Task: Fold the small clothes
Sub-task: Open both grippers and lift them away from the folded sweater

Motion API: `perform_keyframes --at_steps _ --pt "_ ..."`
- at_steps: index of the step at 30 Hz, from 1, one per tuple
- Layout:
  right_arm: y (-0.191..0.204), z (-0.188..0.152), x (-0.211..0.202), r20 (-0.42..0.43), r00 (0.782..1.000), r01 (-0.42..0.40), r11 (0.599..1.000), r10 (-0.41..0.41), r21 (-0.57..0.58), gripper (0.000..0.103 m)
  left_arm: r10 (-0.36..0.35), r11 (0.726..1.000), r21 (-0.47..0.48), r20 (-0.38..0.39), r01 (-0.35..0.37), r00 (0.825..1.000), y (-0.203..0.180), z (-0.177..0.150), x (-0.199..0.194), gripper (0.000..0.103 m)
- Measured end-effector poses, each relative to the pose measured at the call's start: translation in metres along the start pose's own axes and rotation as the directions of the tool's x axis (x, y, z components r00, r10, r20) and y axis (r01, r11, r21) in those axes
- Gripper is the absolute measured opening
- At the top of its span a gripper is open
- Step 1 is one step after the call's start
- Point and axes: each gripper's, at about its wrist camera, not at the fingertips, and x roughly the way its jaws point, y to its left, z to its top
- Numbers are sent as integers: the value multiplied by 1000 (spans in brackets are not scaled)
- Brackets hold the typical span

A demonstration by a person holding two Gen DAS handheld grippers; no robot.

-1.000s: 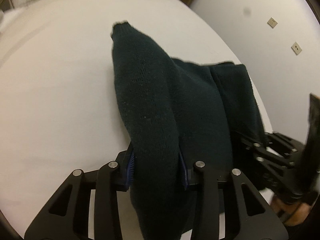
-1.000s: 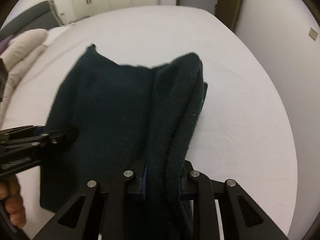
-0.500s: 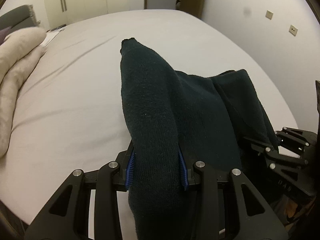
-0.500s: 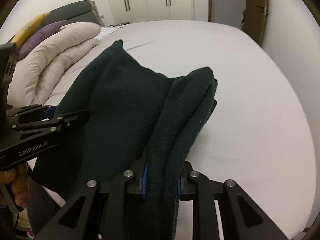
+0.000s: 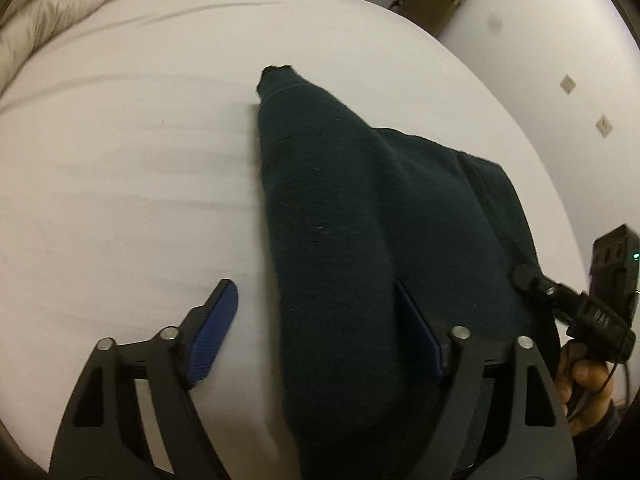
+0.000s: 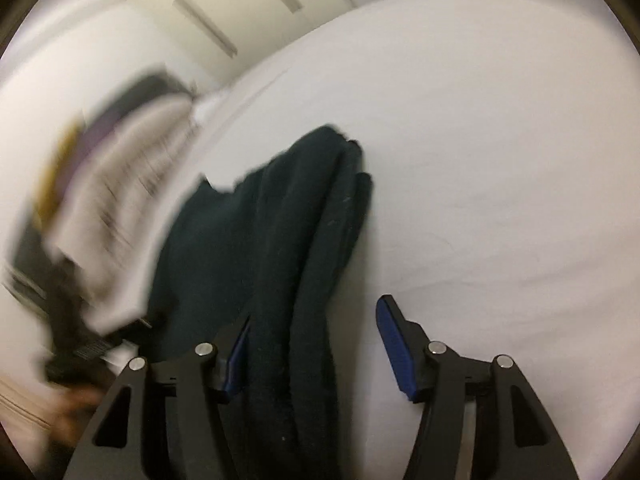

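Both claws open w/ dark sweater [image 5: 360, 240] loose btwn the fingers on the bed [image 5: 140, 160], long axis running near-to-far; left claw [image 5: 320, 340] at its left edge, right claw [image 6: 316, 348] at its right.

A plain dark green knit garment [image 5: 360, 240] lies on a plain white bedsheet [image 5: 120, 160], between black gripper fingers with ribbed blue pads [image 5: 212, 320], near a cream duvet [image 5: 44, 12] and cream wardrobe doors [image 6: 224, 4].
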Motion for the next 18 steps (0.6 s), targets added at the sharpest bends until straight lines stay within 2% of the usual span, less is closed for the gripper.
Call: perform_keyframes --at_steps 3,6,7,9,10,12,13,14,15,16,17,18 --pt "5 3 -8 28 998 62 998 -62 -6 65 5 1000 -15 4 -5 1000 9 5 -4 81" --pt "7 3 -26 72 990 122 992 -123 28 66 70 998 -11 73 -70 995 3 -1 -27 81" --pt "9 5 -33 90 984 150 988 -153 38 66 102 995 -7 121 -102 987 -1 22 -35 81" --pt "14 3 -50 132 974 184 983 -185 18 66 143 989 0 200 -146 969 -8 18 -54 81" --pt "20 2 -59 154 968 203 979 -200 -2 66 162 985 8 254 -170 953 -11 15 -70 81" --pt "36 -2 -79 212 950 246 968 -230 -55 66 189 976 35 368 -216 911 -16 2 -104 83" --pt "51 -5 -90 263 937 260 961 -229 -90 67 215 965 47 427 -259 878 -26 -3 -119 87" --pt "53 -5 -108 297 927 272 956 -229 -111 73 251 950 46 476 -308 843 -32 -7 -138 98" --pt "64 -6 -118 337 911 296 946 -238 -131 83 286 934 35 524 -355 802 -31 -16 -165 103" --pt "76 -8 -128 387 888 325 934 -248 -148 89 303 921 26 579 -389 757 -37 -23 -185 103" --pt "89 -10 -139 440 863 349 923 -248 -164 102 302 915 21 629 -404 716 -44 -26 -204 103" --pt "100 -14 -151 496 835 365 913 -237 -179 103 296 912 14 669 -410 682 -49 -28 -223 103"
